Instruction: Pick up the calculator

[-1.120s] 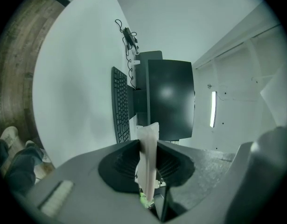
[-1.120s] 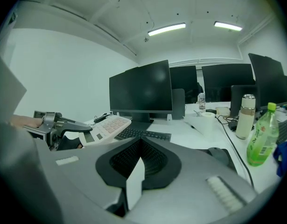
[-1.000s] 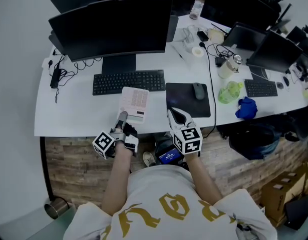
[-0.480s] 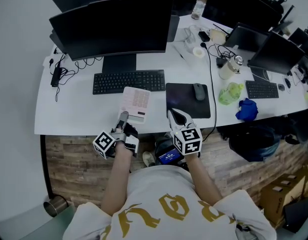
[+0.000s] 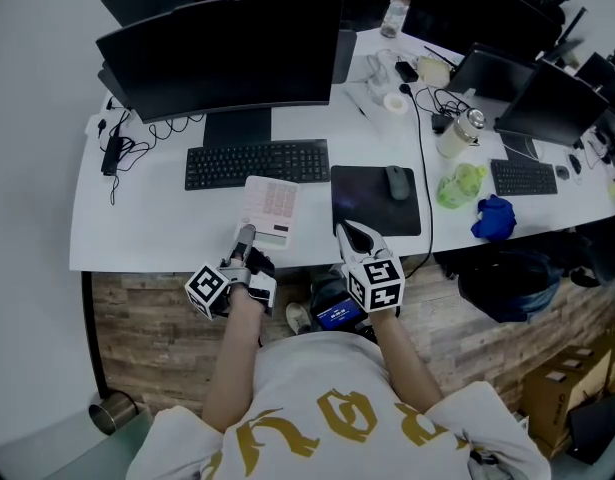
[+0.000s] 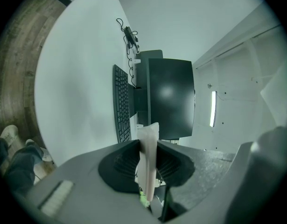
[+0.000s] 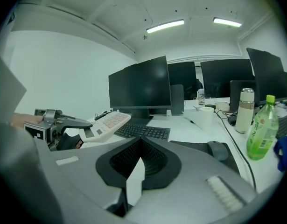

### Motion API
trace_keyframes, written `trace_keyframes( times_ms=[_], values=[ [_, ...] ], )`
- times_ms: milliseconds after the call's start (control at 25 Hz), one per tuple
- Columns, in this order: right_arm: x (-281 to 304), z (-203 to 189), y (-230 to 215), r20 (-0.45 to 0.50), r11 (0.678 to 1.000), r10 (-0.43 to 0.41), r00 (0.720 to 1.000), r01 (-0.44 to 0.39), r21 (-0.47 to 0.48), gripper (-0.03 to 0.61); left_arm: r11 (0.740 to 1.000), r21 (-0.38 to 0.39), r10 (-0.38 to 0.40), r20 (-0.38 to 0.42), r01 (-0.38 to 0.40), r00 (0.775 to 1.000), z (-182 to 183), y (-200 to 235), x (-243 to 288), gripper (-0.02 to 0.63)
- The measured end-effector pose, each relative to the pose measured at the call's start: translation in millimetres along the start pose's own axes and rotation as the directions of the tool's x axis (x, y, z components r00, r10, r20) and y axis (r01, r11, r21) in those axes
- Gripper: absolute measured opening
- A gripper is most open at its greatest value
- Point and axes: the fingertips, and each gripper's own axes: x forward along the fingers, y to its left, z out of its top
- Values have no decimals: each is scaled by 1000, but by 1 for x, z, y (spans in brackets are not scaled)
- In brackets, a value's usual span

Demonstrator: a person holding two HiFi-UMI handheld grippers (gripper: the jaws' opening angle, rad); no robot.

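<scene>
Grasp was made, I judged: my left gripper point(image 5: 246, 234) sat clamped tight on the calculator's point(image 5: 270, 206) near end, holding it tilted over the desk's point(image 5: 137, 230) front edge (keyboard point(image 5: 257, 163) just beyond). The next move called for a steady raise. My right gripper point(image 5: 353, 232) was closed on nothing.

The head view looked steeply down on the desk point(image 5: 157, 218). Both gripper views, left rolled sideways, right level, shared the monitor point(image 6: 171, 97) and calculator point(image 6: 148, 148).
</scene>
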Motion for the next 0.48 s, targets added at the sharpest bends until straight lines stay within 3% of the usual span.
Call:
trace_keyframes(
  times_ms=[480],
  values=[
    [5,1,2,-5,1000,9,1000,-9,-7,23,999,-32,-23,23,23,999,6,-6,-2,78]
  ],
)
